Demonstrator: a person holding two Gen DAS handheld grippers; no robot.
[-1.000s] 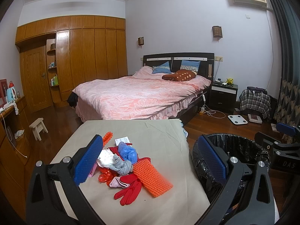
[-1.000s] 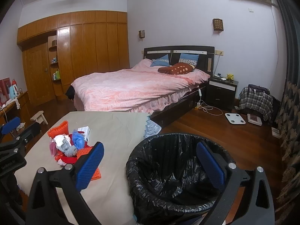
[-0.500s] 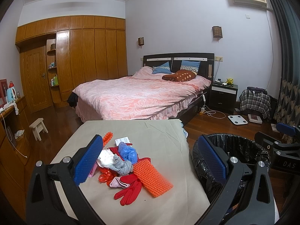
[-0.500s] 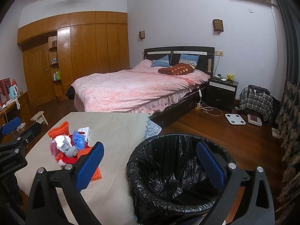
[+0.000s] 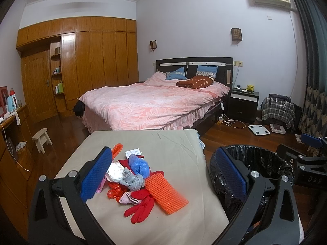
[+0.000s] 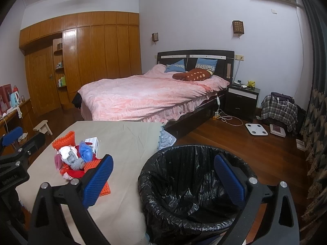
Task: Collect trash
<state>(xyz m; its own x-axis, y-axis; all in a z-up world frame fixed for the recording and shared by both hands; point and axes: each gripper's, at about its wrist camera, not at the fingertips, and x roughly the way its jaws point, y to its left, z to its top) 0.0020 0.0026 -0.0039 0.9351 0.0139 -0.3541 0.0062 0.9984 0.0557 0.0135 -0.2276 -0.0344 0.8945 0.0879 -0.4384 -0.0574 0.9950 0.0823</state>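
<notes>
Trash lies in one loose heap (image 5: pixel 134 175) on the cloth-covered worktop (image 5: pixel 173 145), showing between the jaws of the left gripper (image 5: pixel 163 175) and toward its left pad. In the heap: an orange foam mesh sleeve (image 5: pixel 166 194), red gloves (image 5: pixel 143 206), a crumpled blue bag (image 5: pixel 140 165), a grey sock (image 5: pixel 131 180), some white and pink scraps, and a small white box (image 6: pixel 92 142) at its far side. A second orange mesh piece (image 5: pixel 117 149) sits just beyond the left pad.

The bin (image 6: pixel 190 185), lined with a black bag, stands just beside the worktop's edge and fills the space between the jaws of the right gripper (image 6: pixel 163 181). As far as its inside shows, nothing lies in it.

Both grippers hang with jaws wide apart, holding nothing, above and short of the heap.

By this, collecting appears not yet begun: every piece is on the worktop and all of it is left to carry over to the bin.
</notes>
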